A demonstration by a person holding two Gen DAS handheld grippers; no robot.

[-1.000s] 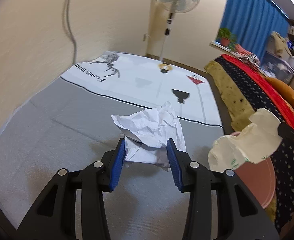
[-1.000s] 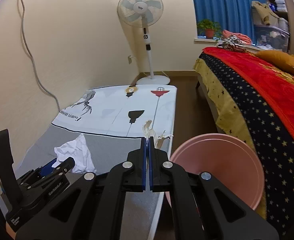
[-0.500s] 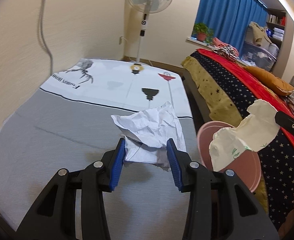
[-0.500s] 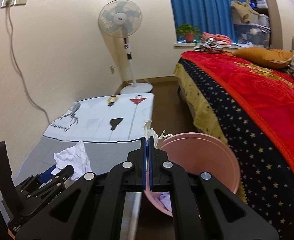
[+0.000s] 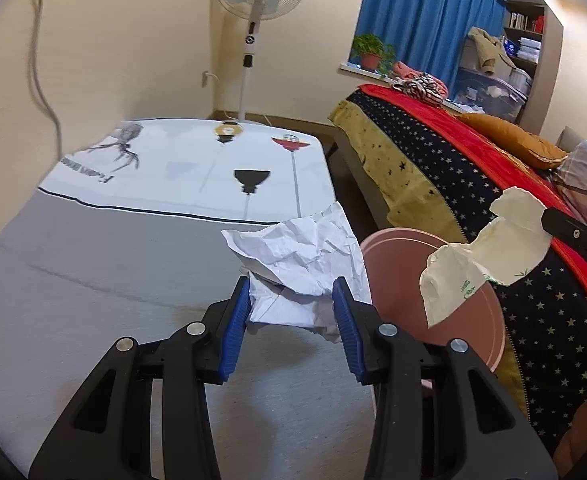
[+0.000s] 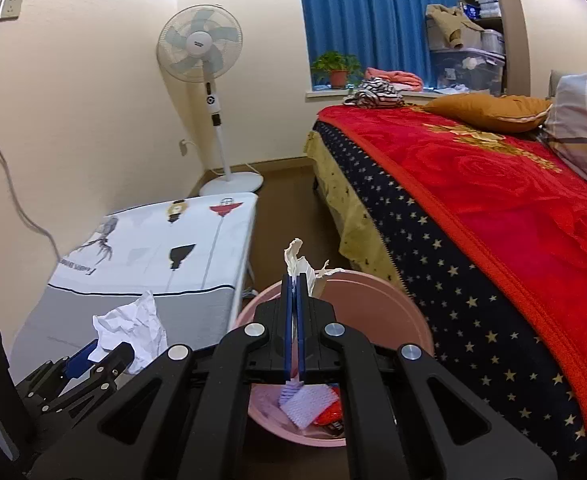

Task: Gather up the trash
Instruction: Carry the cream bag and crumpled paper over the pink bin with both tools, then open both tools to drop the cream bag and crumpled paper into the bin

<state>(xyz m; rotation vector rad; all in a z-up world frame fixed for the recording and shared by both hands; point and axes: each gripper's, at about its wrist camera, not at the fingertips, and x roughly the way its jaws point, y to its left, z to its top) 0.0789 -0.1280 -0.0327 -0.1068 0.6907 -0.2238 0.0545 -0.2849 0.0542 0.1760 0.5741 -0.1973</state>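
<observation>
My left gripper (image 5: 293, 304) is shut on a crumpled white paper (image 5: 305, 256), held above the grey table's right edge; the paper also shows in the right wrist view (image 6: 133, 326). My right gripper (image 6: 294, 280) is shut on a cream plastic wrapper (image 6: 299, 262), held over the pink bin (image 6: 393, 300). The wrapper (image 5: 481, 256) hangs over the bin (image 5: 397, 248) in the left wrist view. The bin holds a white-purple scrap (image 6: 309, 402) and a red wrapper (image 6: 331, 412).
A table with a grey and white printed cover (image 5: 113, 248) is on the left. A bed with a red and starred blanket (image 6: 493, 200) lies right of the bin. A standing fan (image 6: 209, 80) and a wall cable (image 5: 41, 60) are behind.
Both grippers have moved right with their trash. The wrapper has come over the pink bin, and the white paper has reached the table's right edge beside it.
</observation>
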